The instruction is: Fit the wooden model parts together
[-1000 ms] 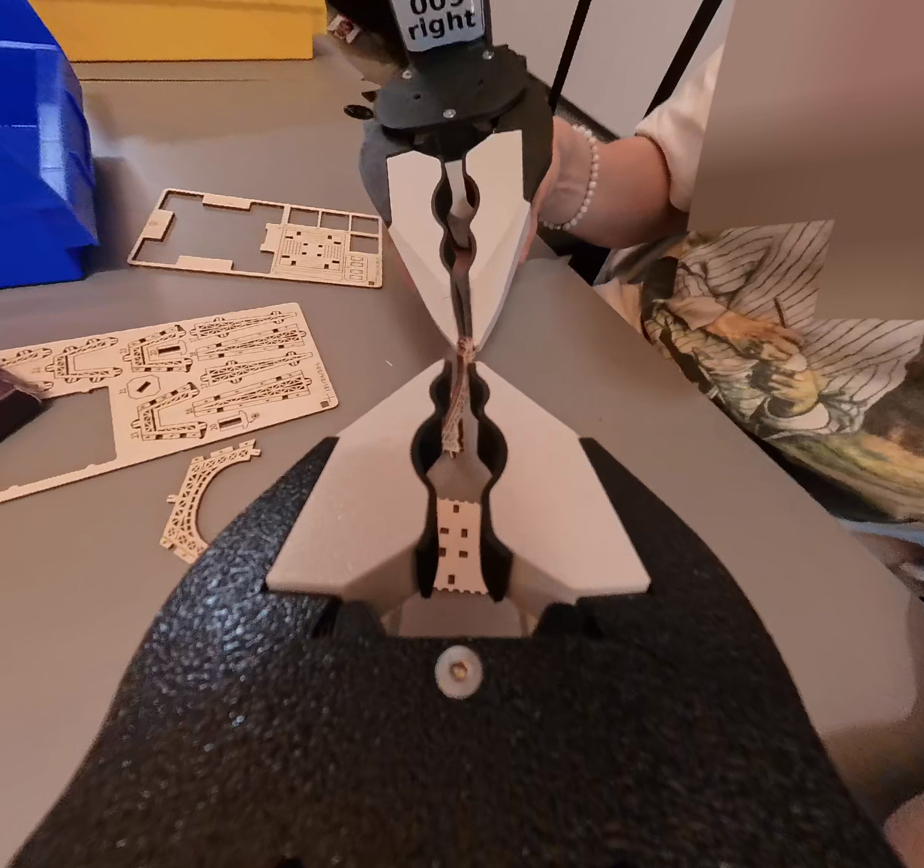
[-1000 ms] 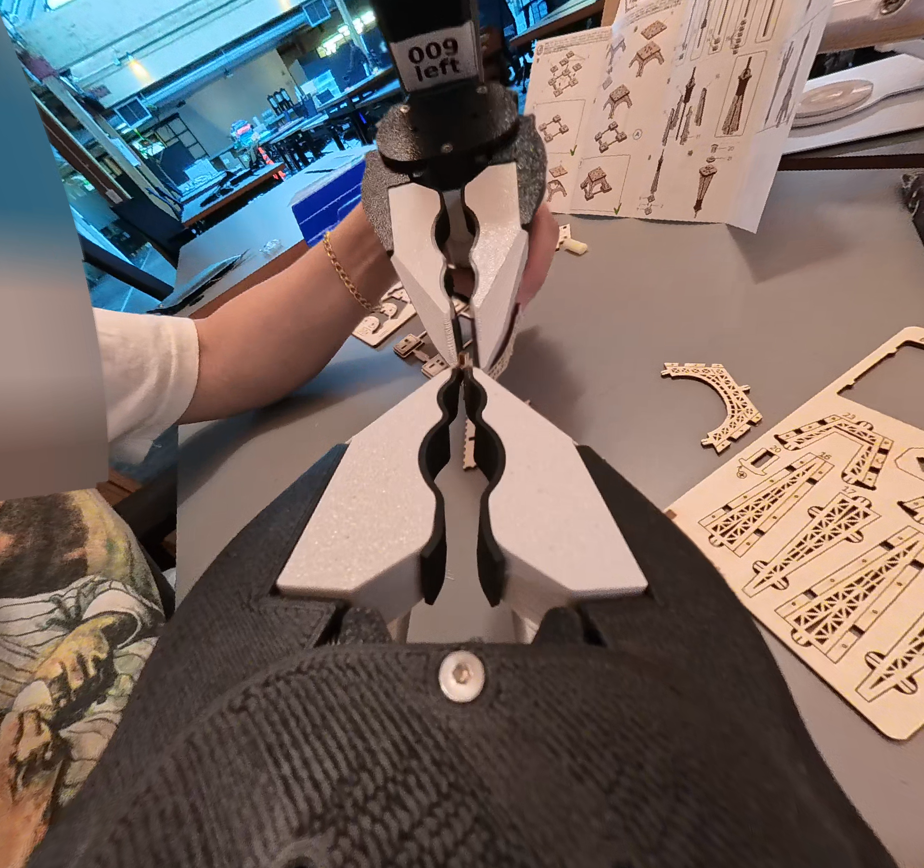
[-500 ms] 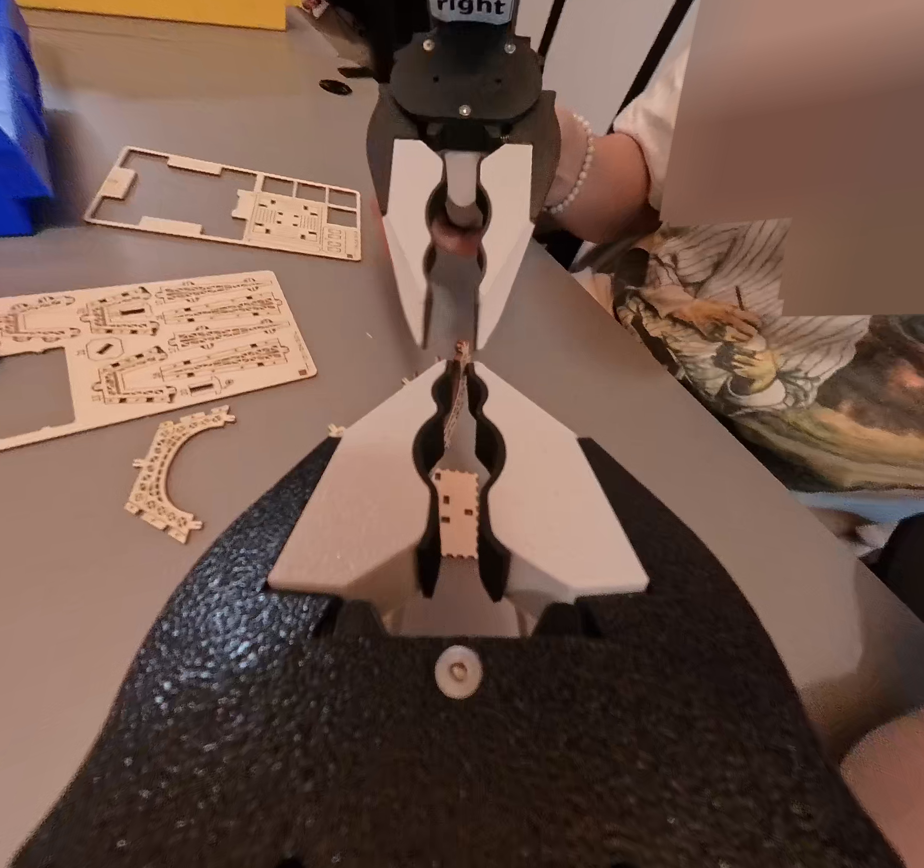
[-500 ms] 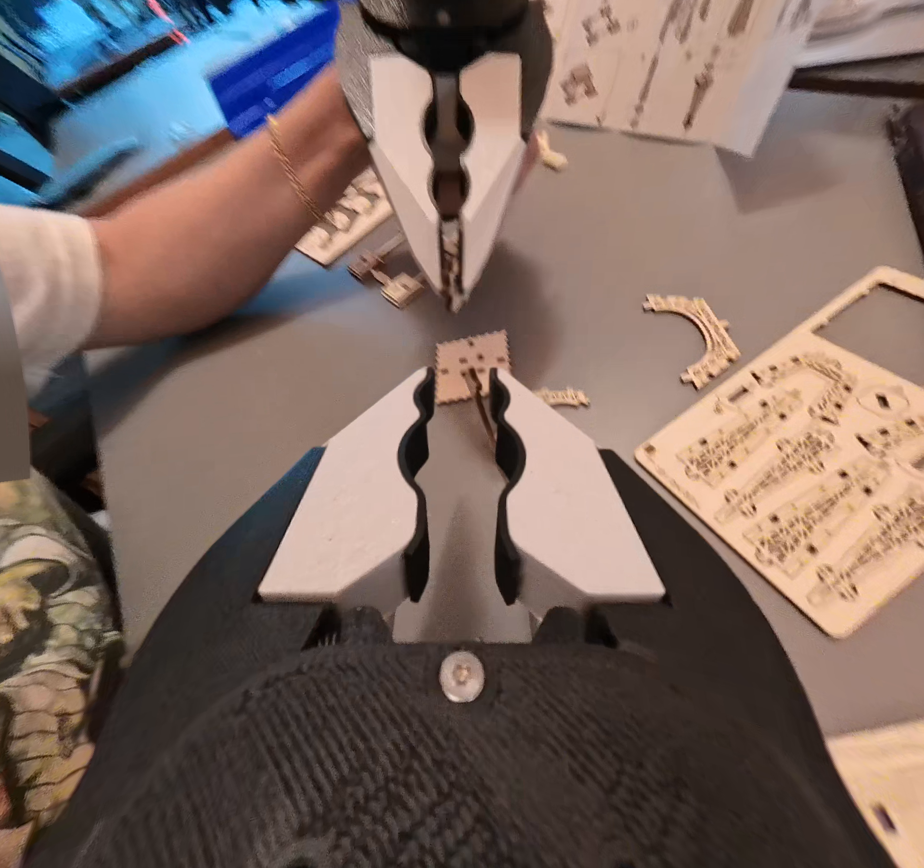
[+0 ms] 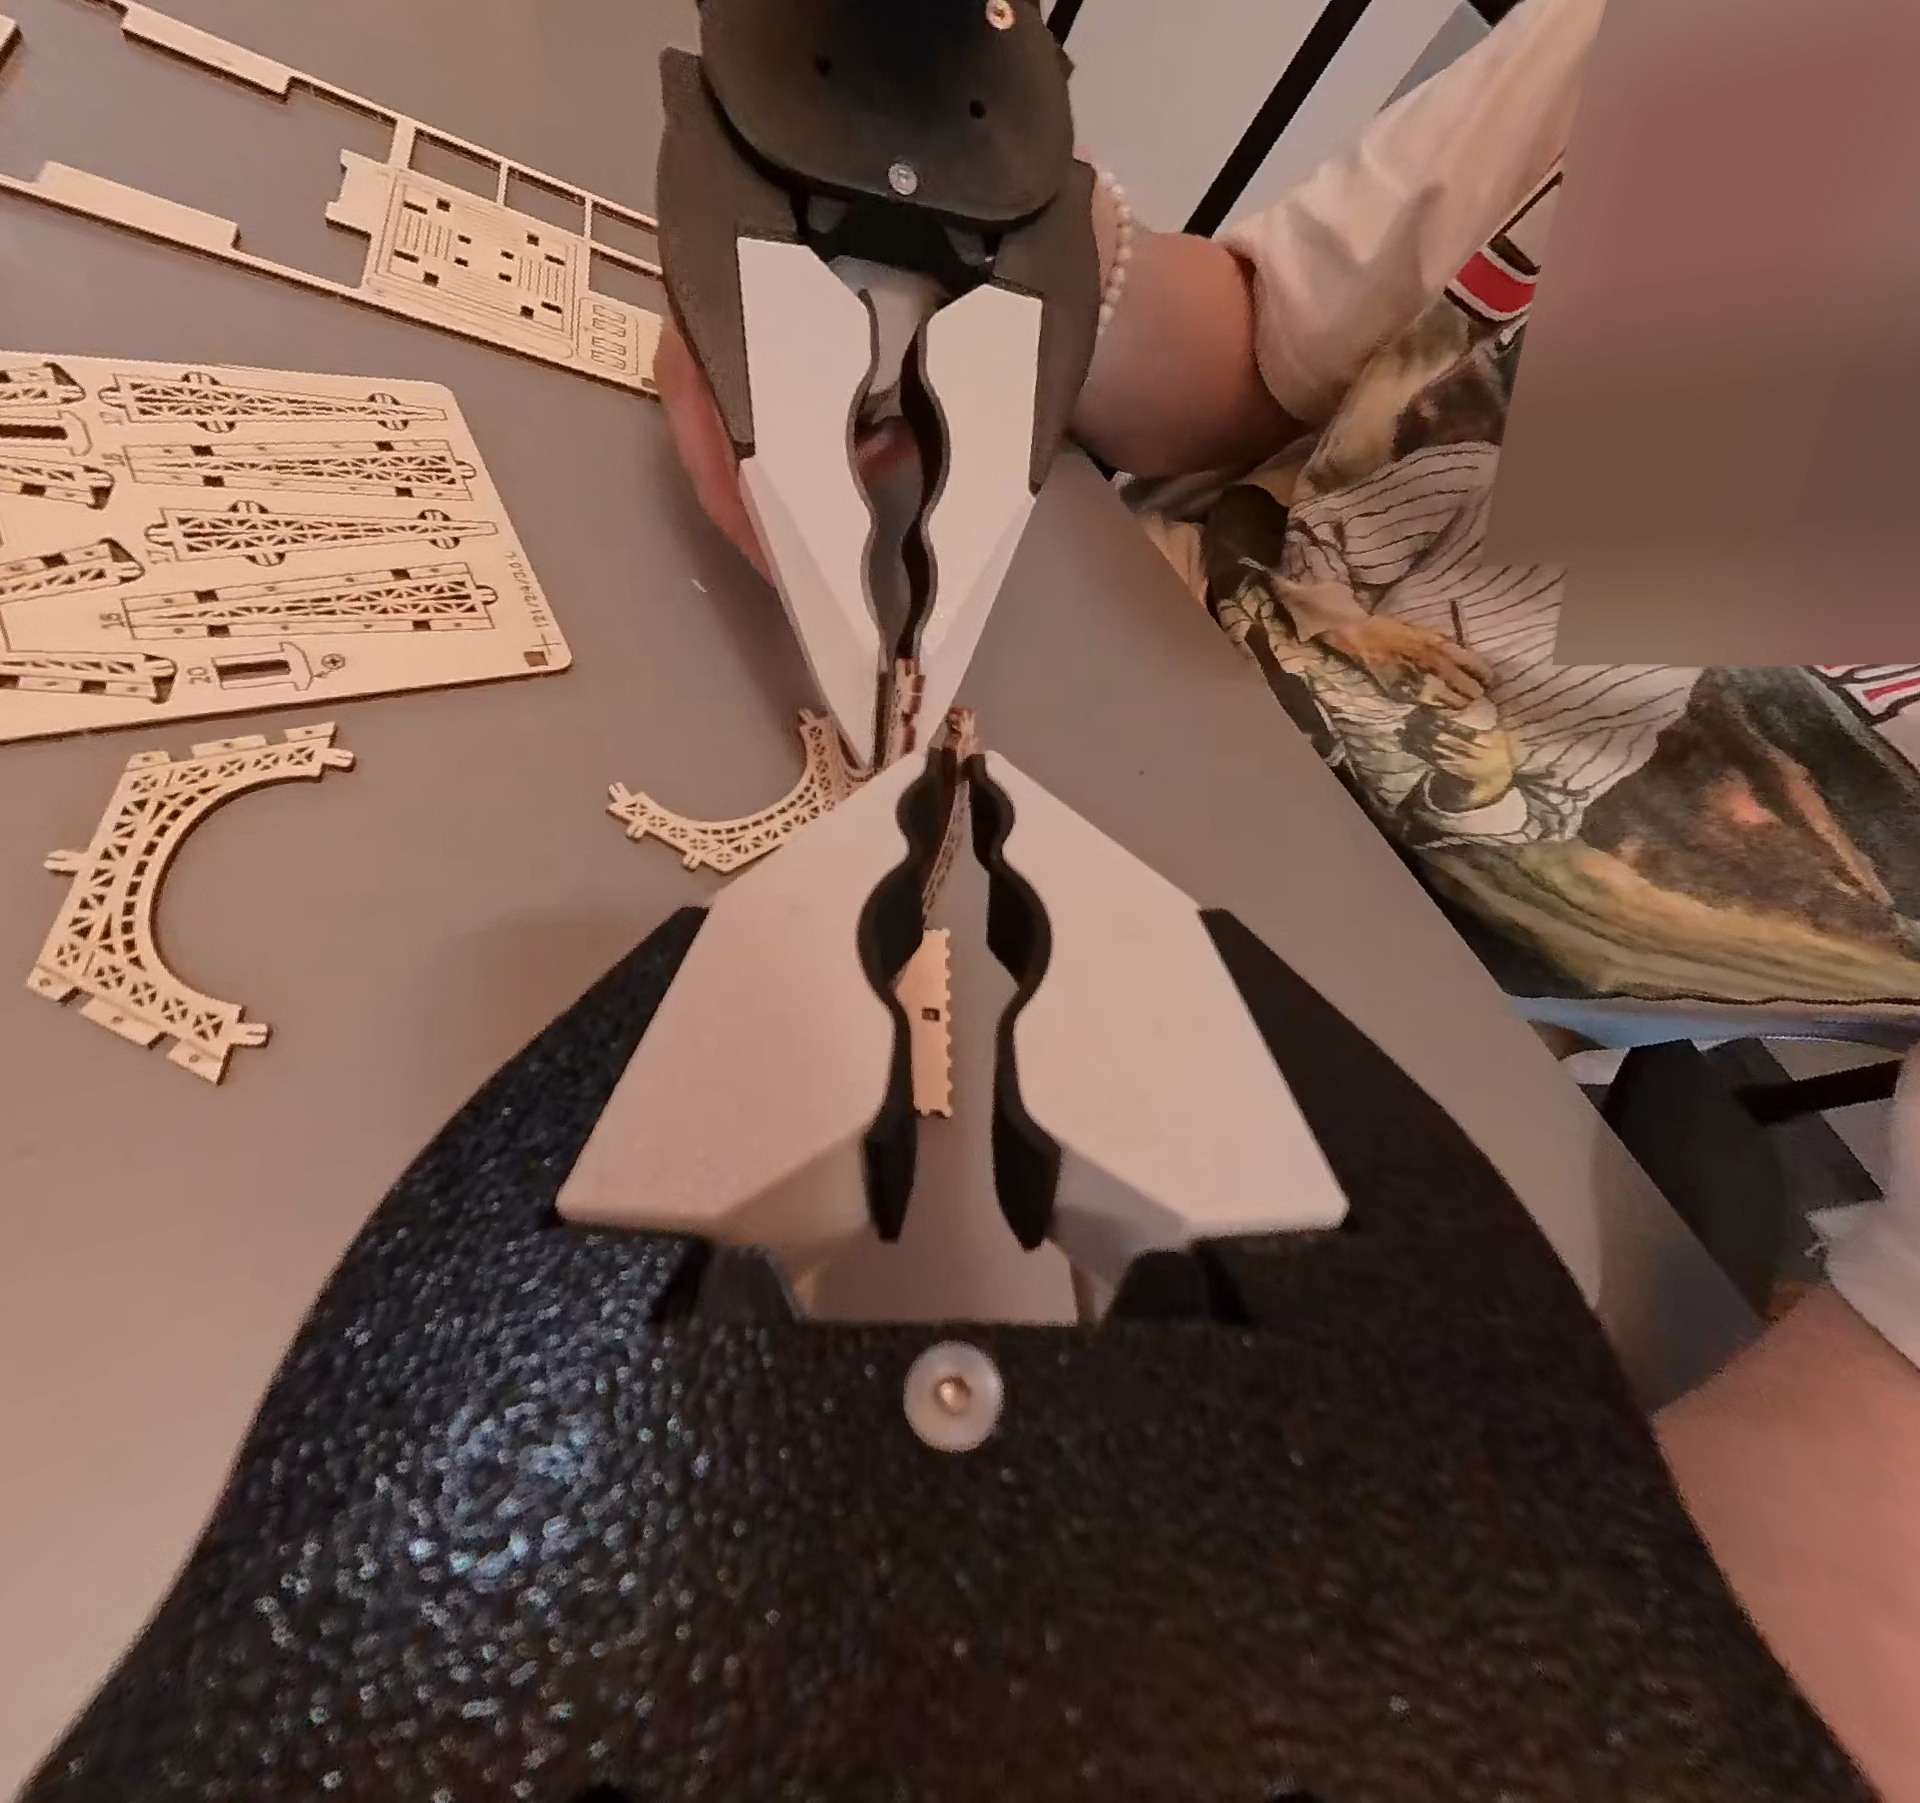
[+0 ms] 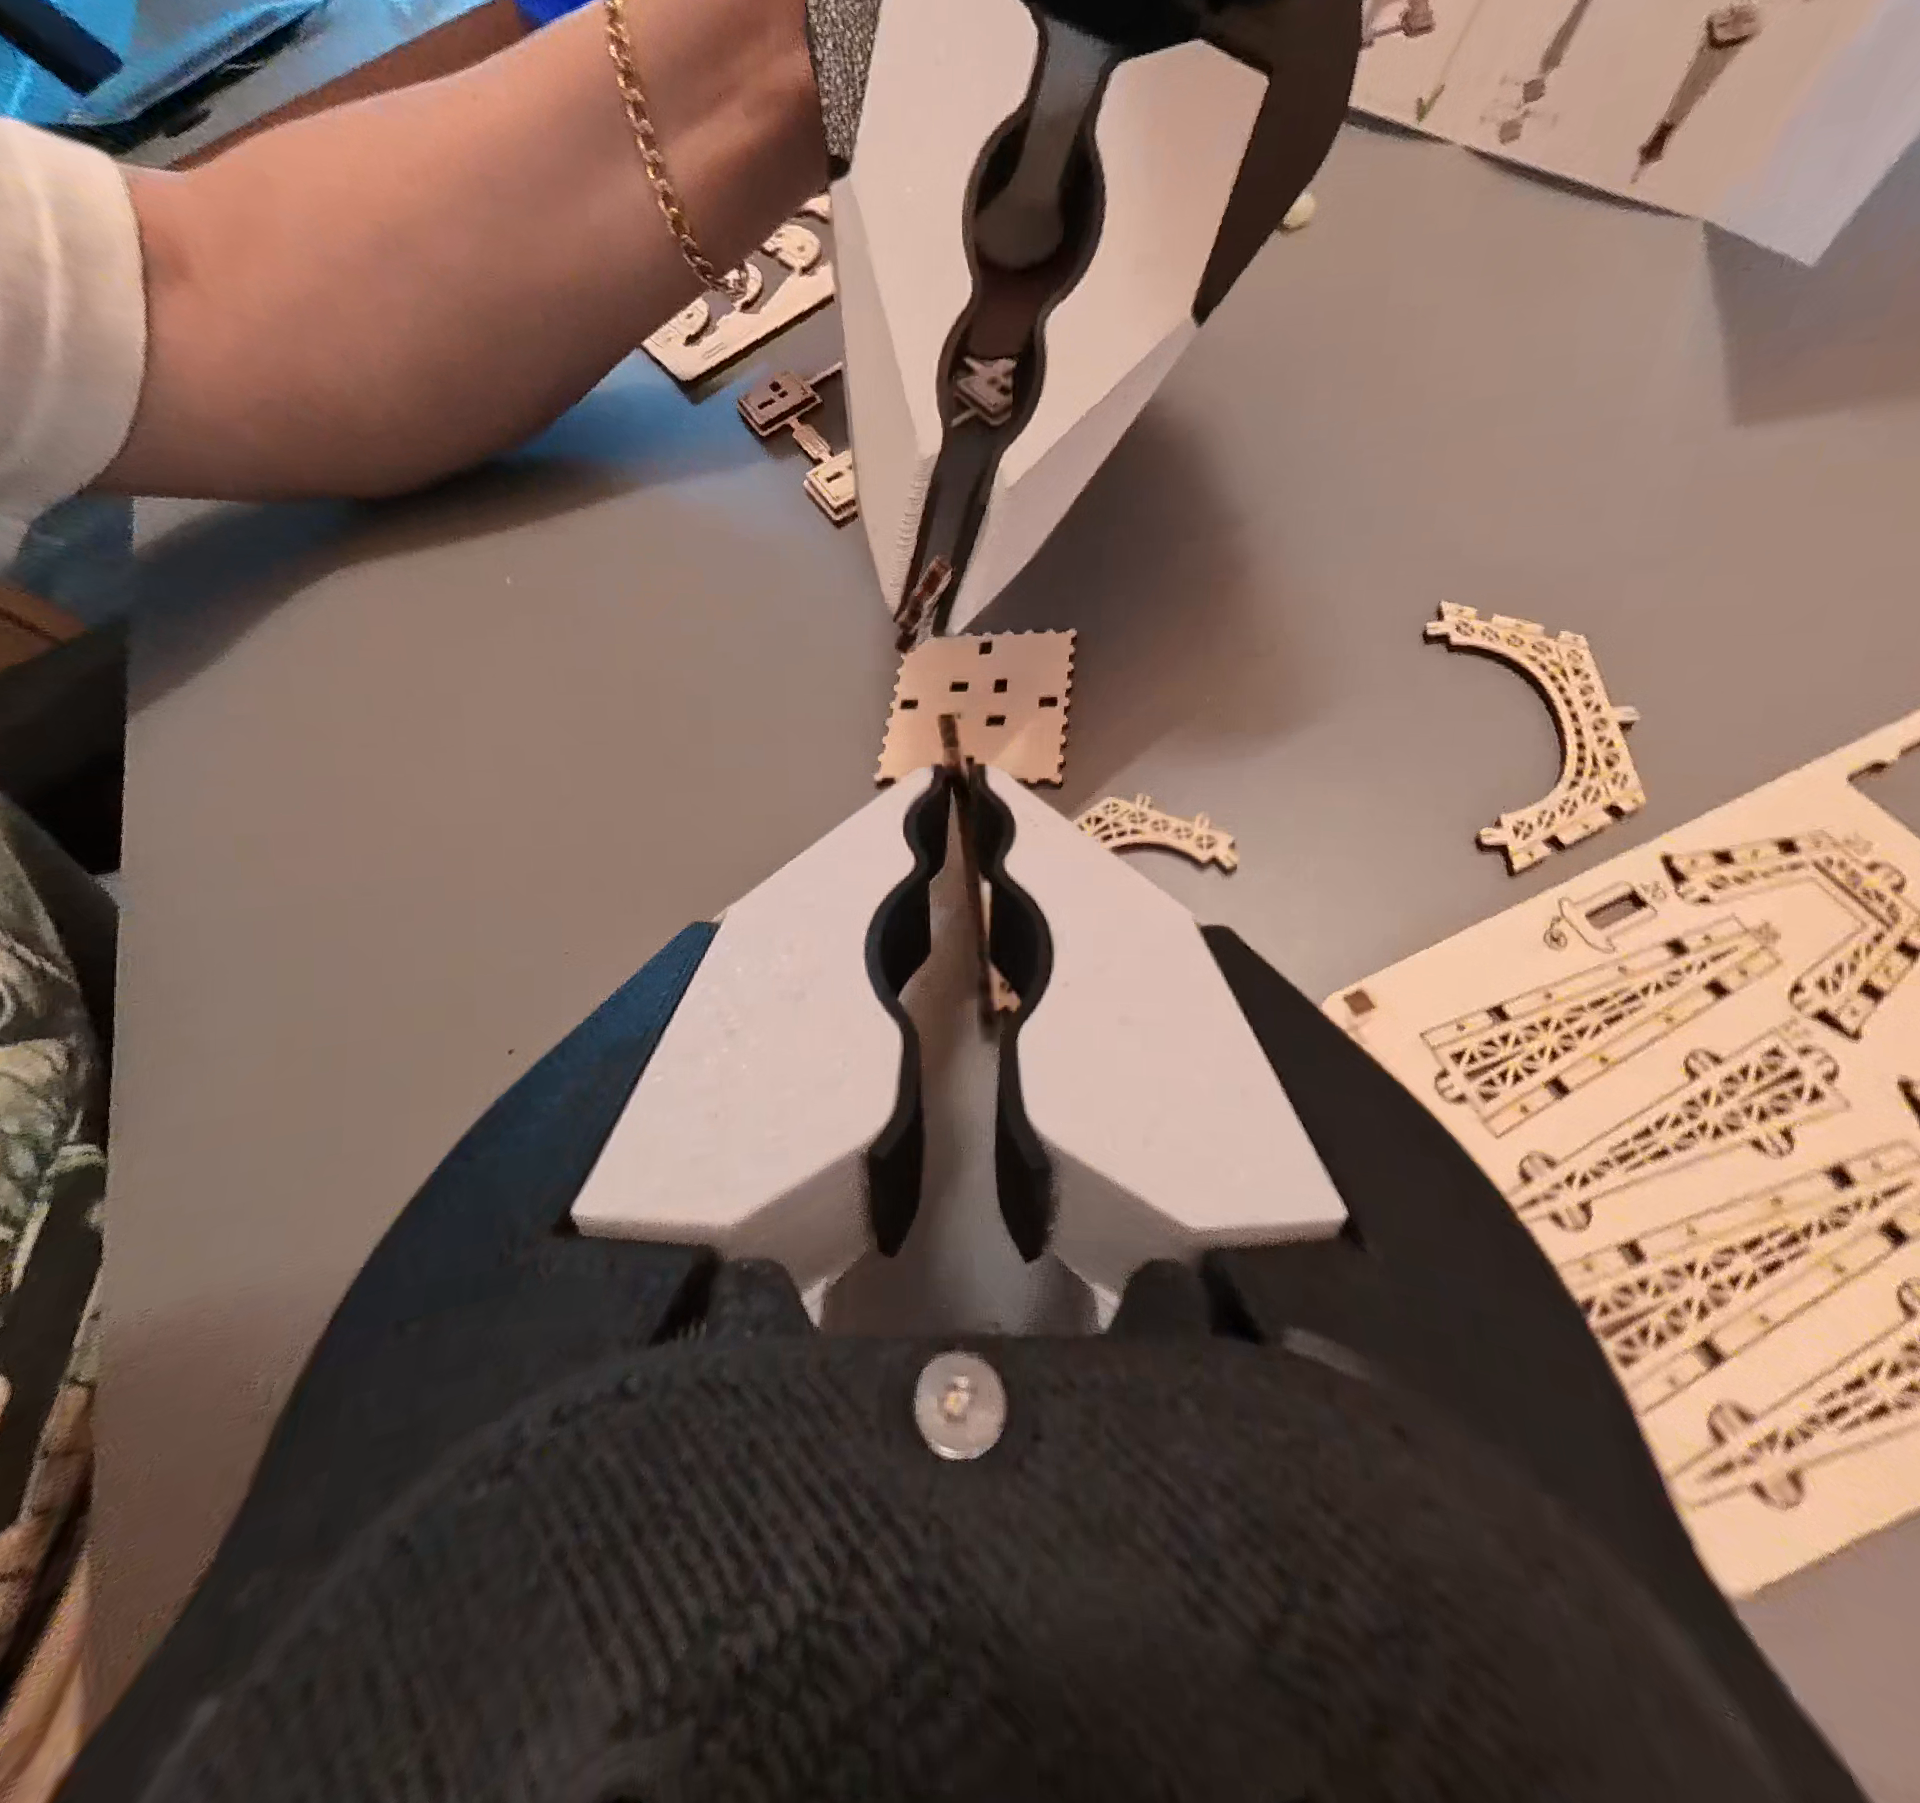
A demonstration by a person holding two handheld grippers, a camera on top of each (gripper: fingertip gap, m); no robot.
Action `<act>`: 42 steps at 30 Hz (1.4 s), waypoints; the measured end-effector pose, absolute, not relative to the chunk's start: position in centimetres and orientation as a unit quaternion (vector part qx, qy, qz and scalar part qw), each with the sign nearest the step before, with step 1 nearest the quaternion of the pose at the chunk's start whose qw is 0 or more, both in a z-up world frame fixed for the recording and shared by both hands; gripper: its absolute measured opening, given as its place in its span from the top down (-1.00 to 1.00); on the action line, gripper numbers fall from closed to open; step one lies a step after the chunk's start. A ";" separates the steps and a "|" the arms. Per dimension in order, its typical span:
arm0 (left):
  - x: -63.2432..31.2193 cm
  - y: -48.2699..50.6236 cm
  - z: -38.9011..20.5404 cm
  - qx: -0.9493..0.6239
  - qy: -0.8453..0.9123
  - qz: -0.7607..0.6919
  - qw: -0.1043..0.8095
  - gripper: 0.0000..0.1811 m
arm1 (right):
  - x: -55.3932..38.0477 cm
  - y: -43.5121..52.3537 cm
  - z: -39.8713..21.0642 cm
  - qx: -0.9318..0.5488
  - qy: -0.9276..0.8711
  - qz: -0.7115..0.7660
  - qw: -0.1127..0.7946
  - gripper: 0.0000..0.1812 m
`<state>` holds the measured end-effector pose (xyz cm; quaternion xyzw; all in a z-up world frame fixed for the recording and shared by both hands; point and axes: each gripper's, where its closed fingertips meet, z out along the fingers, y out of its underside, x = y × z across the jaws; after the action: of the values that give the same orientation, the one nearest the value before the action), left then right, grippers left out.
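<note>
My left gripper (image 5: 951,766) is shut on a thin wooden lattice strip seen edge-on, with a small toothed square plate (image 5: 928,1021) on it between the fingers. My right gripper (image 6: 961,779) is shut on another thin wooden piece (image 6: 977,901), whose tab sits in a slotted square plate (image 6: 997,693) just past its fingertips. The two grippers point at each other above the grey table, tips nearly touching. The right gripper also shows in the left wrist view (image 5: 888,725), and the left gripper in the right wrist view (image 6: 925,610).
Two loose wooden arches (image 6: 1558,735) (image 6: 1158,828) lie on the table beside a cut-out parts sheet (image 6: 1662,1182). A mostly emptied sheet frame (image 5: 468,257) lies farther off. Small assembled parts (image 6: 800,423) and a folded instruction sheet (image 6: 1662,39) sit behind. The table edge (image 5: 1351,818) runs by the person. Less than 4 cm separates the two grippers' tips.
One second ago the tips met. Half a second ago they were apart and the right jaws stood wider. Now the right jaws are shut on their piece and the tips are close again.
</note>
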<state>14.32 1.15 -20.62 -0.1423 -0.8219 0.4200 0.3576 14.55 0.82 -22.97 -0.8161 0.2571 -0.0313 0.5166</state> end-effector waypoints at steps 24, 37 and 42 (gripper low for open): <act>13.1 1.4 -19.0 -0.127 -0.769 0.411 0.473 0.98 | 12.8 2.0 -19.9 -0.789 0.045 0.190 0.582 0.99; 12.5 1.8 -19.6 -0.124 -0.768 0.377 0.502 0.98 | 12.3 2.3 -20.8 -0.802 0.050 0.214 0.555 0.99; 12.6 1.5 -19.4 -0.117 -0.763 0.385 0.507 0.99 | 12.3 2.2 -20.5 -0.796 0.050 0.220 0.562 0.99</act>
<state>12.58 1.51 -19.37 -0.1169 -0.7625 0.3846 0.5070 12.35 2.18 -20.52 -0.7958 0.0497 0.2201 0.5620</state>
